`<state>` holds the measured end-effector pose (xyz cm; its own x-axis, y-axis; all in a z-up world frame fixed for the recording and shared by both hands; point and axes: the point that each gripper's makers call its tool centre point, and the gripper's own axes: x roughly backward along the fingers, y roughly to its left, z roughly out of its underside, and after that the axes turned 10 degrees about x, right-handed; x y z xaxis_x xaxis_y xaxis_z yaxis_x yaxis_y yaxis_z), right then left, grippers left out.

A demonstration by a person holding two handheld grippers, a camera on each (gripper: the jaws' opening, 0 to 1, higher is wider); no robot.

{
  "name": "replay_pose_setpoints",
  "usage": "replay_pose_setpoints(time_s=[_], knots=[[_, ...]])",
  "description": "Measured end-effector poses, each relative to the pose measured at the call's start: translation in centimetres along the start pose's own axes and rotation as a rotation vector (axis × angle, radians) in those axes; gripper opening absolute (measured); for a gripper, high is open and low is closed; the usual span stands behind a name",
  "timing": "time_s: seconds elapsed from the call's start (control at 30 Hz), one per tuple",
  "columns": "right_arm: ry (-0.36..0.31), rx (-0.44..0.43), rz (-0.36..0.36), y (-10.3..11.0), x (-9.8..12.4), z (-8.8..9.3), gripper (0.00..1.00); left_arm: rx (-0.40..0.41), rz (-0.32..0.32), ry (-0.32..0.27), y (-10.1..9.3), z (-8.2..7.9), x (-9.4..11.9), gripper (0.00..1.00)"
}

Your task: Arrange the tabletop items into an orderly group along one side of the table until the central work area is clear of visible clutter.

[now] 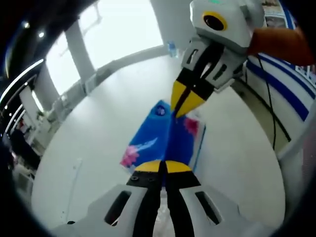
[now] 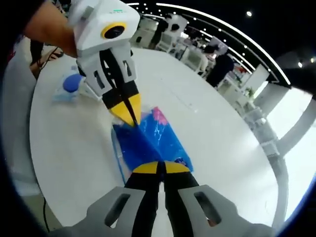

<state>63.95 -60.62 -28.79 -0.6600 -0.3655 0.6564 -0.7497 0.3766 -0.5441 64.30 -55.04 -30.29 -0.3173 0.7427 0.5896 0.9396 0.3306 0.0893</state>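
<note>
This looks like a large open hall, something like a showroom or a shared lab space, not a home. The round white desk (image 2: 227, 143) stands on its own, and beyond it, in the right gripper view, more white furniture (image 2: 195, 57) runs in rows with people (image 2: 220, 66) standing among it. Overhead the ceiling is dark, crossed by curved strips of light (image 2: 222, 29) and small spotlights. In the left gripper view, tall bright windows (image 1: 123, 29) line the far wall between white pillars (image 1: 79, 49).

Blue soft plastic packet (image 2: 150, 140) with pink flower print; white round bench (image 2: 217, 133); left gripper (image 1: 163, 167) and right gripper (image 2: 158, 168) white-bodied, black jaws, yellow tips; small blue-capped clear bottle (image 2: 71, 84).
</note>
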Motion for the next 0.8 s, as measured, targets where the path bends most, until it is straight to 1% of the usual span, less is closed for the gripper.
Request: replay_pose_setpoints(time_s=[0.17, 0.23, 0.4, 0.67, 0.8], knots=[[0.014, 0.019, 0.014, -2.0, -1.3, 0.8, 0.04, 0.003, -0.004, 0.013, 0.9, -0.2, -1.2, 0.0], [0.015, 0.013, 0.017, -2.8, -1.8, 1.1, 0.04, 0.003, -0.006, 0.016, 1.5, -0.3, -1.7, 0.0], [0.029, 0.027, 0.013, -3.7, -3.3, 1.8, 0.03, 0.015, -0.017, 0.029, 3.1, -0.6, -2.8, 0.0], [0.035, 0.025, -0.004, -4.5, -5.4, 2.1, 0.02, 0.028, -0.026, 0.062, 5.0, 0.5, -4.1, 0.0], [0.041, 0.016, -0.01, -4.9, -6.6, 2.6, 0.02, 0.033, -0.028, 0.079, 5.6, 1.2, -4.7, 0.0]])
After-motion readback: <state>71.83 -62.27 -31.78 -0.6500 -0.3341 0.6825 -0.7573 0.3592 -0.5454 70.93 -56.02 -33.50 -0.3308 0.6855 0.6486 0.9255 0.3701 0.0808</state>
